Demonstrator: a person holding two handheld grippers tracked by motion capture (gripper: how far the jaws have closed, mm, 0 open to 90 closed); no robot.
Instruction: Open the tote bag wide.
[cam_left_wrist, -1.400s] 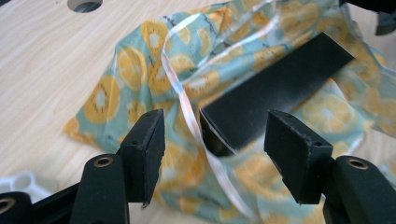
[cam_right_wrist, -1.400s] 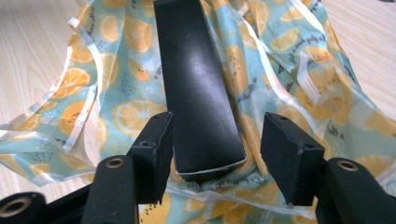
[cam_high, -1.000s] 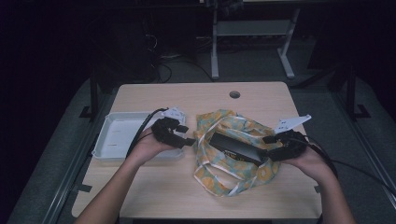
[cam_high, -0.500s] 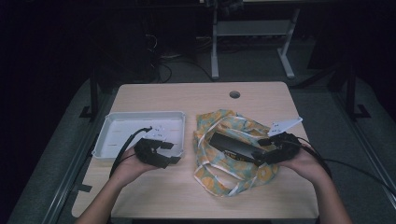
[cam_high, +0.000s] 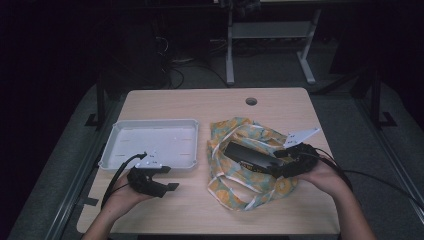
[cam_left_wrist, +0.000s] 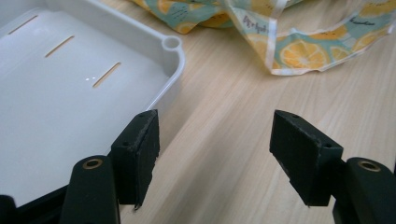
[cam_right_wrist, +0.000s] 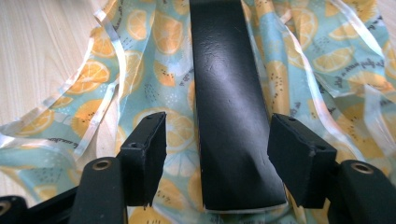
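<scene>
A black case (cam_high: 248, 157) lies on the lemon-print bag (cam_high: 250, 187) at the bench's (cam_high: 200, 107) four o'clock, between the right gripper's (cam_high: 281, 161) spread jaws, untouched. Left gripper (cam_high: 170, 186), just widened, empty, hovers beside the white tray (cam_high: 150, 142).

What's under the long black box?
The black box lies on the lemon-print bag, which spreads out around it. The bag rests on the wooden table. Whatever sits directly beneath the box is covered.
</scene>
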